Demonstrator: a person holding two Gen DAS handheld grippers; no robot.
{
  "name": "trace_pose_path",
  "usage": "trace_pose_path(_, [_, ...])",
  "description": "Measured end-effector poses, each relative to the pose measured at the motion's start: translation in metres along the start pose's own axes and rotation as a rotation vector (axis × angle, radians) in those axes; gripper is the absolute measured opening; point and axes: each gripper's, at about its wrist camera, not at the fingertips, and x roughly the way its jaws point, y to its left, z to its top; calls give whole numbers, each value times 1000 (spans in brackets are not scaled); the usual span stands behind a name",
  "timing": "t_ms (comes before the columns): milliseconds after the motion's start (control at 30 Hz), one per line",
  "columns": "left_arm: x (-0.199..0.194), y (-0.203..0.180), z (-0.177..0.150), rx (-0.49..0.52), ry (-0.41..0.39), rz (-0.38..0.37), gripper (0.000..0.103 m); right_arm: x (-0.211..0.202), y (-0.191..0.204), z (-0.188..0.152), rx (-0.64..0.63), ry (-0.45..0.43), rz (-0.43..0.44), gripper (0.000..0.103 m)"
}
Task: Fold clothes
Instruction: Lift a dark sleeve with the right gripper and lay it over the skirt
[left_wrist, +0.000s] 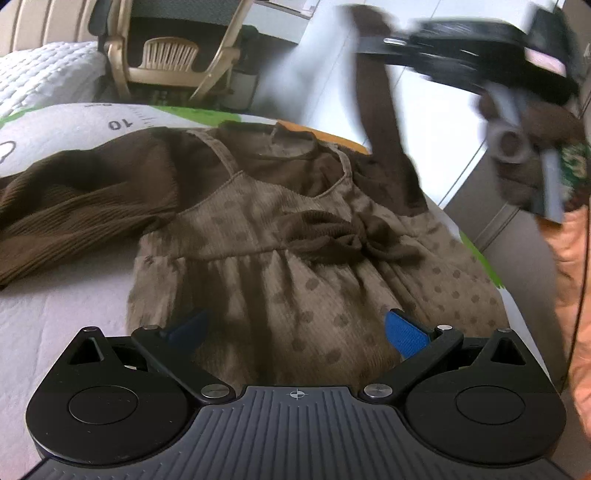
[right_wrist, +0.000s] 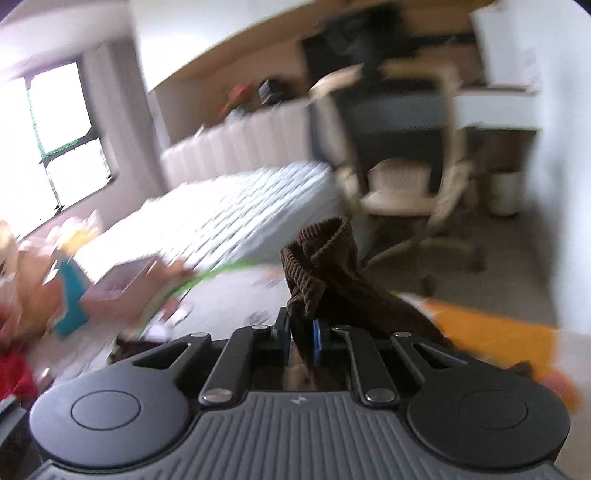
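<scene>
Risk of slip: right gripper (right_wrist: 300, 334) pinching only sleeve (right_wrist: 325, 273) cuff (upper right, blurred); left gripper (left_wrist: 295, 332) wide over dress (left_wrist: 295, 258).

1. The dress (left_wrist: 295, 266) lies flat on the mat (left_wrist: 55, 325), its left sleeve (left_wrist: 74, 218) spread sideways.
2. Its right sleeve (left_wrist: 384, 122) rises off the mat (pinched in the right gripper (right_wrist: 301, 334)).
3. A chair (left_wrist: 166, 59) stands behind.

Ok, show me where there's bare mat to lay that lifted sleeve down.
Bare mat lies at the near left, bordered by the dress skirt and the brown sleeve spread on the left. A narrower strip runs past the dress's right edge. The middle is crowded with dress and bow. The right gripper holds the other sleeve aloft.
</scene>
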Motion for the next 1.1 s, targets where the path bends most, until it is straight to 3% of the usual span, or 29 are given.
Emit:
trace_pose_path(67, [-4, 5, -4, -11, 3, 2, 103, 13, 7, -2, 4, 25, 44, 44])
trace_pose_path(133, [-6, 11, -7, -25, 7, 4, 103, 10, 9, -5, -4, 15, 61, 52])
trace_pose_path(233, [-7, 18, -10, -42, 7, -2, 103, -8, -1, -10, 4, -1, 38, 52])
trace_pose_path(367, [-8, 20, -9, -51, -8, -13, 103, -35, -35, -38, 74, 0, -57, 52])
trace_pose_path(467, [-7, 24, -7, -78, -22, -12, 103, -40, -65, -73, 140, 48, -155, 55])
trace_pose_path(600, [-3, 30, -1, -102, -26, 13, 103, -31, -94, -119, 134, 139, -295, 58])
trace_pose_path(767, [9, 24, 28, -90, -68, 45, 103, -28, -79, -135, -4, 96, -301, 77])
trace_pose_path(967, [26, 20, 63, -73, -111, 99, 103, -45, -82, -142, 4, 48, -270, 79])
trace_pose_path(1033, [37, 22, 70, -73, -89, 166, 103, -58, -83, -141, 17, 29, -265, 79])
trace_pose_path(1100, [38, 24, 67, -73, -63, 178, 103, -71, -84, -141, 29, 10, -260, 79])
